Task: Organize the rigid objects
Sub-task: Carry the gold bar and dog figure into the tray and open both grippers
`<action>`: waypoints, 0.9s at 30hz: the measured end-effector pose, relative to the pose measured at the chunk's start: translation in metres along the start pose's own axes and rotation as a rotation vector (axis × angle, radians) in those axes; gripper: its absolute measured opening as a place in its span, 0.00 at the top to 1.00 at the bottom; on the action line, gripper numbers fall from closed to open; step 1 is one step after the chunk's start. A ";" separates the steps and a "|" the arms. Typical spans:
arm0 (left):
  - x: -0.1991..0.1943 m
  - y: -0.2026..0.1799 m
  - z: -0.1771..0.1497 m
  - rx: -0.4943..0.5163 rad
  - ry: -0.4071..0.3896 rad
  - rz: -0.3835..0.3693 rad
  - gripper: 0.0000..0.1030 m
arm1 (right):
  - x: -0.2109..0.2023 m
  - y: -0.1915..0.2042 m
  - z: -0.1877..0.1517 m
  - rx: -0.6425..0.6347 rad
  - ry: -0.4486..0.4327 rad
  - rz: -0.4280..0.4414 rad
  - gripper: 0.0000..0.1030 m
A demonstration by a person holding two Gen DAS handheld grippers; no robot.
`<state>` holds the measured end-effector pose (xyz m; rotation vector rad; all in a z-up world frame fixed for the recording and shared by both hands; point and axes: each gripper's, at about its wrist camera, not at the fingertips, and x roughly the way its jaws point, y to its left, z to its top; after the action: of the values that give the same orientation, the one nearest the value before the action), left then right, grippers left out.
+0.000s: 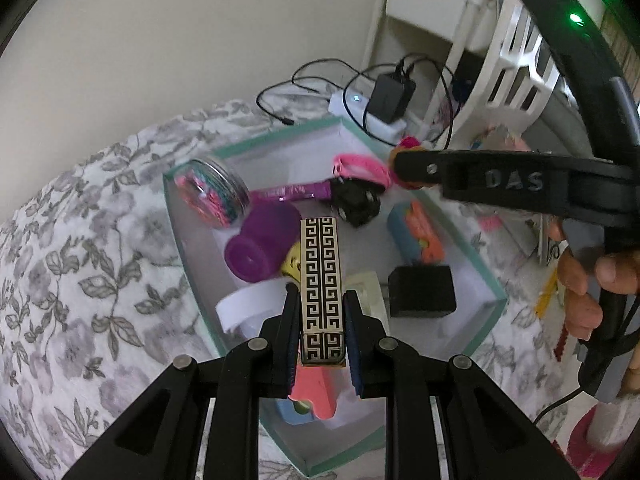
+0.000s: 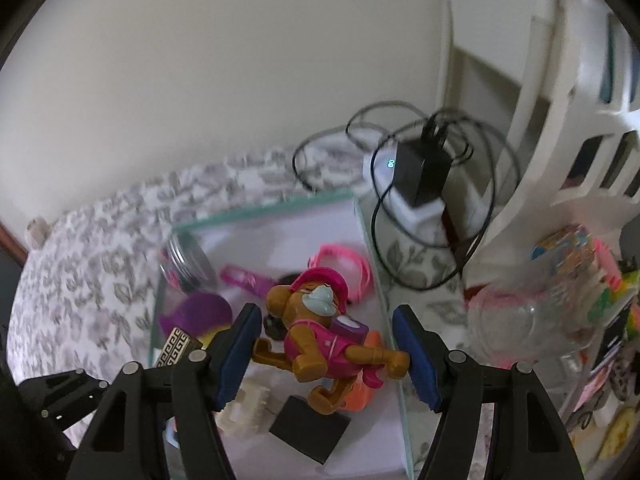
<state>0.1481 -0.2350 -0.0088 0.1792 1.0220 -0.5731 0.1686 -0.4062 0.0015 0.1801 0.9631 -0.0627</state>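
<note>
My left gripper [image 1: 320, 312] is shut on a long gold box with a black key pattern [image 1: 321, 280], held above a white box with a teal rim [image 1: 188, 268]. That patterned box [image 2: 176, 350] also shows at the lower left of the right wrist view. My right gripper [image 2: 326, 344] is shut on a brown toy figure in a pink outfit and hat [image 2: 320, 328], its pads pressing on the outstretched arms, over the same teal-rimmed box [image 2: 384, 304]. The right gripper [image 1: 404, 174] reaches in from the right in the left wrist view, the toy mostly hidden behind it.
Inside the box lie a clear jar of colourful bits [image 1: 212, 192], a purple cup [image 1: 260, 248], a pink band [image 1: 360, 166], a black cube [image 1: 422, 292] and an orange-and-blue toy [image 1: 420, 236]. A charger with cables [image 2: 424, 176] and a white basket [image 2: 540, 160] stand beyond, on a floral cloth [image 1: 80, 280].
</note>
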 end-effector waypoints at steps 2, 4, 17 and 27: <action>0.003 -0.002 -0.002 0.004 0.008 0.008 0.79 | 0.007 0.003 -0.003 -0.015 0.023 -0.007 0.31; 0.006 -0.001 -0.003 0.001 0.016 0.012 0.79 | 0.012 0.005 -0.005 -0.028 0.039 -0.005 0.31; 0.015 0.004 -0.004 -0.018 0.050 0.015 0.79 | 0.027 0.020 -0.011 -0.111 0.113 -0.034 0.31; 0.015 0.006 -0.003 -0.044 0.083 0.006 0.79 | 0.030 0.027 -0.013 -0.143 0.161 -0.043 0.31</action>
<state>0.1548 -0.2344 -0.0241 0.1683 1.1134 -0.5409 0.1790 -0.3765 -0.0266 0.0328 1.1284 -0.0184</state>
